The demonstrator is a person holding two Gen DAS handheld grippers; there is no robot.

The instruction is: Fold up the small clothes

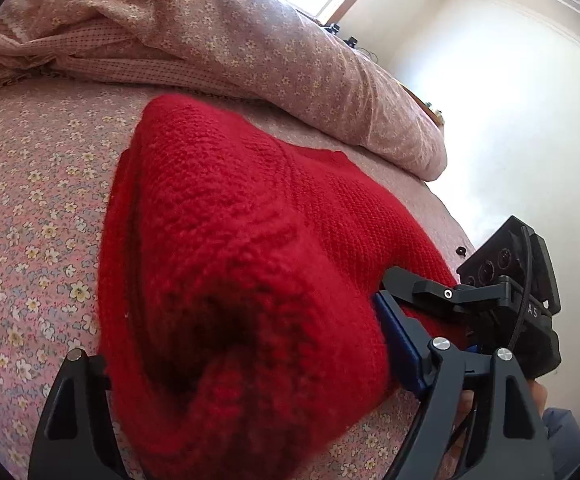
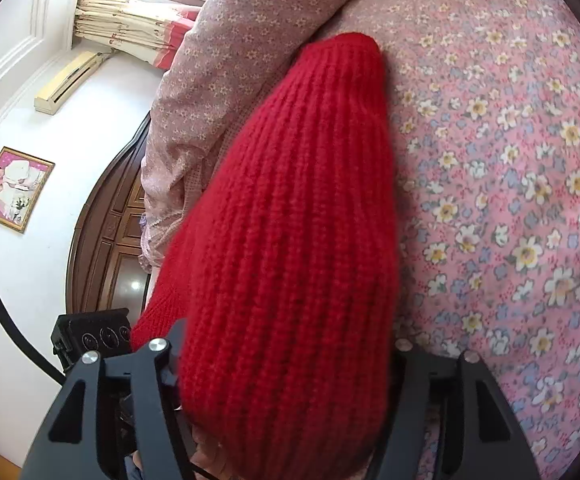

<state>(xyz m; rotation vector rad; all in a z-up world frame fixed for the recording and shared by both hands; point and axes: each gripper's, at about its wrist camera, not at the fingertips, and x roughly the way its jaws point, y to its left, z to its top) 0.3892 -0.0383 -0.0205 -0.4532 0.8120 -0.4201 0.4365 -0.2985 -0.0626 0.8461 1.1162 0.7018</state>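
Observation:
A red knitted garment [image 1: 226,248] lies on the floral bed sheet [image 1: 30,208], its near part raised. My left gripper [image 1: 250,384] is shut on a bunched red fold; its fingertips are buried in the knit. The right gripper shows at the right of the left wrist view [image 1: 394,320], its blue pad against the garment's edge. In the right wrist view the ribbed red knit [image 2: 290,240] drapes over and between my right gripper's fingers [image 2: 286,376], which are shut on it. The left gripper's black body [image 2: 94,336] sits at the left.
A rolled floral quilt [image 1: 290,60] lies along the far side of the bed, touching the garment's far edge [image 2: 210,92]. A dark wooden headboard [image 2: 110,232], a white wall with a framed photo [image 2: 14,188] and a curtained window [image 2: 138,28] stand beyond.

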